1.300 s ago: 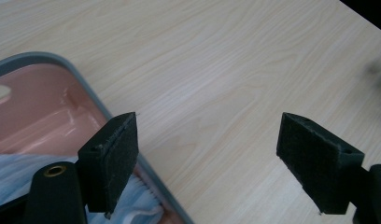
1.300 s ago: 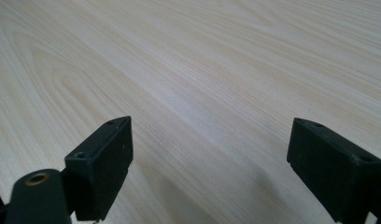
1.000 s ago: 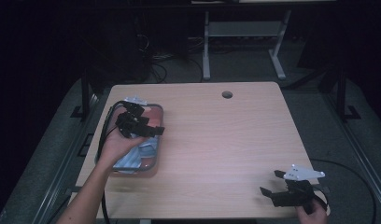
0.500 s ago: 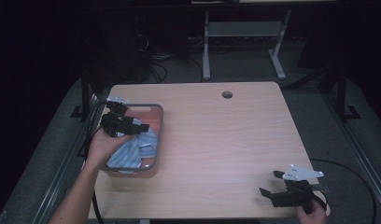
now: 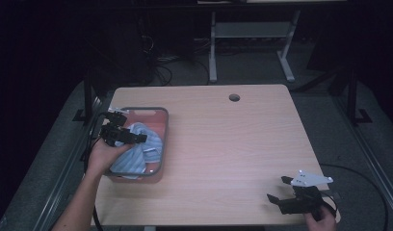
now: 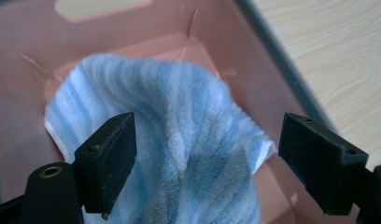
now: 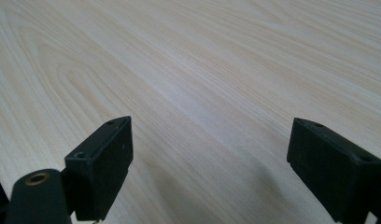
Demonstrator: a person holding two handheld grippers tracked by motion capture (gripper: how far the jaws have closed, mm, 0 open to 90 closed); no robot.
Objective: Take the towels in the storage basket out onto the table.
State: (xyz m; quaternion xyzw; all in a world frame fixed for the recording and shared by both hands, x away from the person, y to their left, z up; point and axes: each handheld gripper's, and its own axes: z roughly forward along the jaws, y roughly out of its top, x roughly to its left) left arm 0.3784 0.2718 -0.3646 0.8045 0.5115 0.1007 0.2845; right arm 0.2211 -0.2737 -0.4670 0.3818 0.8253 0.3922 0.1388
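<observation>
A blue-and-white striped towel (image 5: 142, 147) lies crumpled in a pink bin with a grey rim (image 5: 164, 126) at the table's left. My left gripper (image 5: 132, 135) hovers over the bin's left half, jaws pointing right. In the left gripper view the left gripper (image 6: 205, 154) is open, and the towel (image 6: 179, 140) lies below and between the pads without touching them. The bin's pink wall (image 6: 132, 23) rises behind. At the near right corner my right gripper (image 5: 277, 188) rests low; the right gripper (image 7: 209, 163) is open over bare wood.
The light wooden table (image 5: 223, 144) has a round cable hole (image 5: 234, 97) near its far edge. Behind it on the dark floor stand a white desk frame (image 5: 252, 33) and loose cables (image 5: 161, 62). The bin sits close to the left table edge.
My left gripper has drawn back leftward and slightly nearer over the bin, and more of the towel now shows. The right gripper has stayed put.
</observation>
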